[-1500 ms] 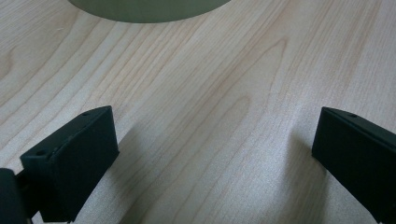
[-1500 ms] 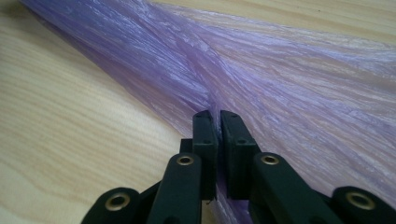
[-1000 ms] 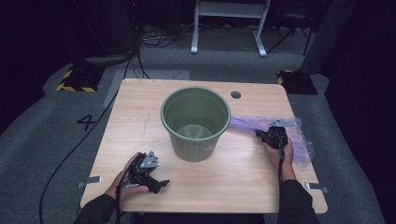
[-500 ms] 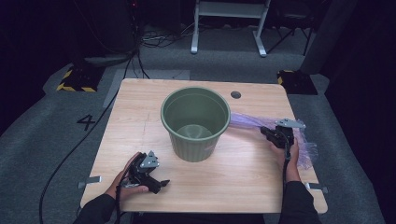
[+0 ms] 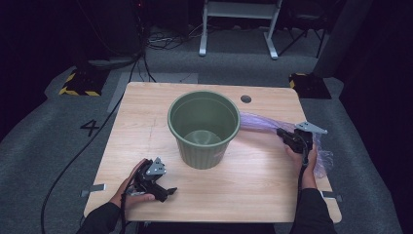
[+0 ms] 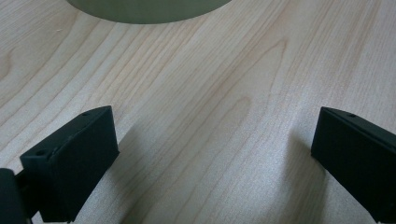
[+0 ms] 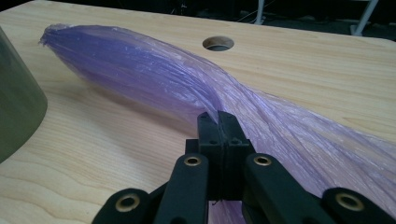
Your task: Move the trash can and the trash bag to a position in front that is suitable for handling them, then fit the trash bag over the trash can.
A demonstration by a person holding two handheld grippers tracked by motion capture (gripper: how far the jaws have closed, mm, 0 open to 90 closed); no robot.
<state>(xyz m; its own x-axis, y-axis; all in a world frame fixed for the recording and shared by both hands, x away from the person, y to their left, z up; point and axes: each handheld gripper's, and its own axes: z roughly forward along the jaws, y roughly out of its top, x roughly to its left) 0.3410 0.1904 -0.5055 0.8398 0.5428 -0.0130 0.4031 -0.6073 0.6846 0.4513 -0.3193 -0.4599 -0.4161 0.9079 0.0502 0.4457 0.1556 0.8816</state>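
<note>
A green plastic bin [image 5: 203, 127] stands upright in the middle of the wooden table [image 5: 146, 107]. A thin purple plastic bag [image 5: 265, 125] lies stretched from behind the bin's right side to the table's right edge. My right gripper [image 5: 281, 132] is shut on the bag [image 7: 154, 74] with both jaws pinched together on a fold, lifting it slightly off the wood. My left gripper [image 5: 168, 191] rests at the front left of the table, jaws wide open on bare wood [image 6: 210, 140], with the bin's base [image 6: 149, 9] just ahead.
A round cable hole [image 5: 246, 99] sits near the table's far edge [image 7: 218, 43]. Beyond the table are a white stand's legs [image 5: 238, 29], floor cables and yellow-black striped blocks [image 5: 78, 83].
My right gripper has moved to the right and up a little, drawing the purple bag with it. The left gripper has stayed where it was.
</note>
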